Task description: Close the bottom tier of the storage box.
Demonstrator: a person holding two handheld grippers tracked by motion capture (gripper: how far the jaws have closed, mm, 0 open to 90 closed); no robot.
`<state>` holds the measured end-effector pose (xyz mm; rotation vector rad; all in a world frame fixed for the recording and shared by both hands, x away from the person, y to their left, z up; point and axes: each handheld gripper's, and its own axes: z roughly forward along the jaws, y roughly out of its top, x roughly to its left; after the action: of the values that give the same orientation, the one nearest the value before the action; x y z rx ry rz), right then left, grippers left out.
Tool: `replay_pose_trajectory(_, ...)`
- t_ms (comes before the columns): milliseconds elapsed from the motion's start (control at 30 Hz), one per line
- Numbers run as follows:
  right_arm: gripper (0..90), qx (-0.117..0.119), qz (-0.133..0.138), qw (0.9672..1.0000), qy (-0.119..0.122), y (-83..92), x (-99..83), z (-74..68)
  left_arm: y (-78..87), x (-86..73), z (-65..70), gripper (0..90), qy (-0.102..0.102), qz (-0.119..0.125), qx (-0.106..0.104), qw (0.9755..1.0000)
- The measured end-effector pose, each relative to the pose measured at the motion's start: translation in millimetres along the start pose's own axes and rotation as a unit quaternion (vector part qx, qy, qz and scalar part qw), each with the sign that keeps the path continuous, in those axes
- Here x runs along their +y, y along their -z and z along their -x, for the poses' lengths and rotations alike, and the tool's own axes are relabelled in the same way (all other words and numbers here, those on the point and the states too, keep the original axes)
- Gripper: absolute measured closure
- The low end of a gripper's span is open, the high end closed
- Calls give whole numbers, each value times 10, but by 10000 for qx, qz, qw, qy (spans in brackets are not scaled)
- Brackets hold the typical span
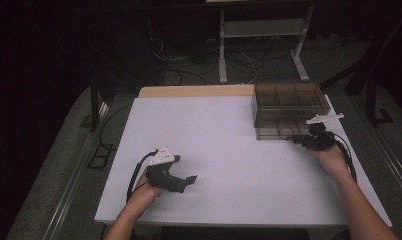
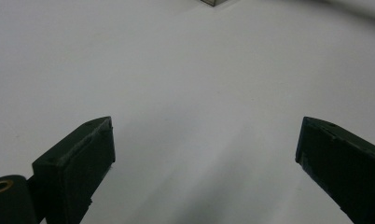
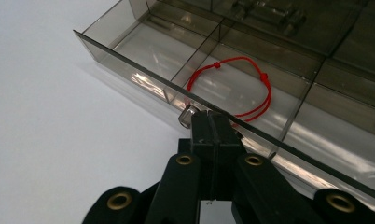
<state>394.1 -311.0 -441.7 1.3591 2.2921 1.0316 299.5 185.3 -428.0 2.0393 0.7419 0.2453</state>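
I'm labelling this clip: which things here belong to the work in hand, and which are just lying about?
In the job:
- smoky clear drawer box, its front drawer out
- drawer knob, at the right gripper tips, jaws shut
- red cord bracelet in the drawer

Lying about:
- left gripper, open over bare white table
- metal stand and floor cables

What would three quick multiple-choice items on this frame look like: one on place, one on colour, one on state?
1. Where does the thin knotted cord loop lie?
A. on the white table
B. in a compartment of the smoky clear plastic drawer box
C. between open jaws

2. What colour is the cord?
A. red
B. blue
C. green

3. How does the left hand-held gripper stand?
A. shut on the cord
B. shut on nothing
C. open

Key: 1 B, dividers surround the loop; 2 A, it is plainly red through the box wall; 3 C, bare white table shows between its wide-apart jaws.
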Motion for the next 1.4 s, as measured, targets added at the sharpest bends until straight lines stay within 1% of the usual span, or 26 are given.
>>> replay_pose_trajectory(467,895,-139,153,9998,-76,-134,158,87,2,-3,-7,36,11,2,6,10000)
replay_pose_trajectory(733,895,-324,276,9991,-77,-212,223,107,-3,-2,-11,36,29,2,10,10000)
replay_pose_trajectory(967,896,-426,290,9986,-68,-256,244,126,-15,2,-10,36,34,-10,13,10000)
replay_pose_trajectory(1067,895,-520,296,9982,-34,-276,268,130,-14,0,-17,36,43,-22,38,10000)
replay_pose_trajectory(1167,896,-519,357,9980,-22,-289,287,126,-10,-2,-18,36,63,-11,61,10000)
replay_pose_trajectory(1233,895,-548,325,9980,6,-293,286,107,-5,-4,-14,36,55,-21,69,10000)
replay_pose_trajectory(1367,895,-508,280,9983,51,-277,273,97,0,-4,-5,36,20,-21,52,10000)
replay_pose_trajectory(1400,895,-473,287,9985,8,-261,271,94,0,-5,-6,36,20,-20,53,10000)
